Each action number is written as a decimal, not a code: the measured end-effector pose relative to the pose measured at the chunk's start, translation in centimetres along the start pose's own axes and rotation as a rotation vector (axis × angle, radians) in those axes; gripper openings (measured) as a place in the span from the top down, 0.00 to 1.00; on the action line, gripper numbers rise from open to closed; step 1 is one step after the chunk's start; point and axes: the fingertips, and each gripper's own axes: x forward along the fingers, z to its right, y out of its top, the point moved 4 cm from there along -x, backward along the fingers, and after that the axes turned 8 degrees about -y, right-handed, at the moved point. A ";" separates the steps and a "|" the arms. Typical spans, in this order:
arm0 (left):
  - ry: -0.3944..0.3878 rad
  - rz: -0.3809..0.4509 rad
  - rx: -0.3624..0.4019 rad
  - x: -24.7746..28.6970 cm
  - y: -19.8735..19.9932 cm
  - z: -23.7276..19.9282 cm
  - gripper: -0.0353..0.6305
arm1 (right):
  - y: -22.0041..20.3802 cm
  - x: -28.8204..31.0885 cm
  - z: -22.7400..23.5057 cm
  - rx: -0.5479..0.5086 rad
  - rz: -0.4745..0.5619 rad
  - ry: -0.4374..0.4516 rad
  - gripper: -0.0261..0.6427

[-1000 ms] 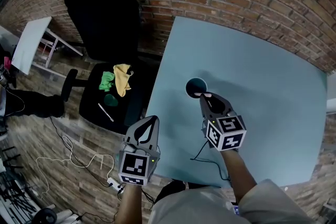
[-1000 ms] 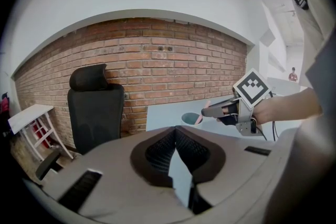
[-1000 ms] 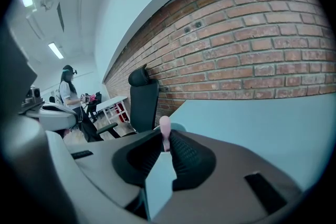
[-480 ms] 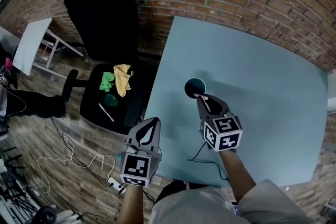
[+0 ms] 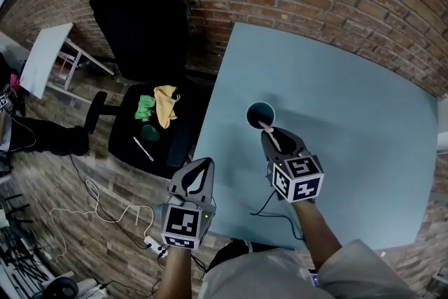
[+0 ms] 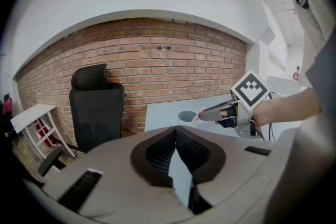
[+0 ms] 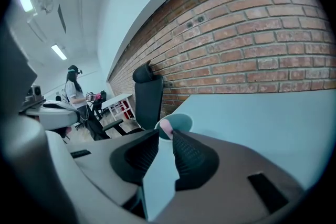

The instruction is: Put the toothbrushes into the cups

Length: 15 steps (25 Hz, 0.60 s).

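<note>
Nudged the right gripper [image 5: 266,131] a little to the left over the last second, from just right of the teal cup's near edge to squarely below the cup [image 5: 250,110] in the head view. Closed the small gap to the rim as well, so that the jaw tips now sit at it, touching or all but touching. Swung the pale end of the toothbrush [image 5: 263,125], earlier lying crosswise beside the tips, round to point up over the cup's near rim. Tilted the head view itself a shade, setting the black office chair [image 5: 140,24] slightly further right in the picture than before.
</note>
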 end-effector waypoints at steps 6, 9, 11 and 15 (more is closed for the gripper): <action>0.001 0.008 0.009 -1.0 0.1 0.4 0.94 | 0.3 -1.1 -0.2 -0.008 0.021 -0.014 0.80; -0.003 0.018 0.015 -1.3 0.3 1.0 0.94 | 0.5 -2.1 0.1 -0.008 0.025 -0.027 0.80; -0.008 0.031 0.023 -1.6 0.6 1.4 0.94 | 0.7 -3.0 0.2 -0.005 0.027 -0.038 0.80; -0.014 0.054 0.031 -2.4 0.8 2.1 0.94 | 0.9 -4.8 0.3 -0.009 0.038 -0.066 0.80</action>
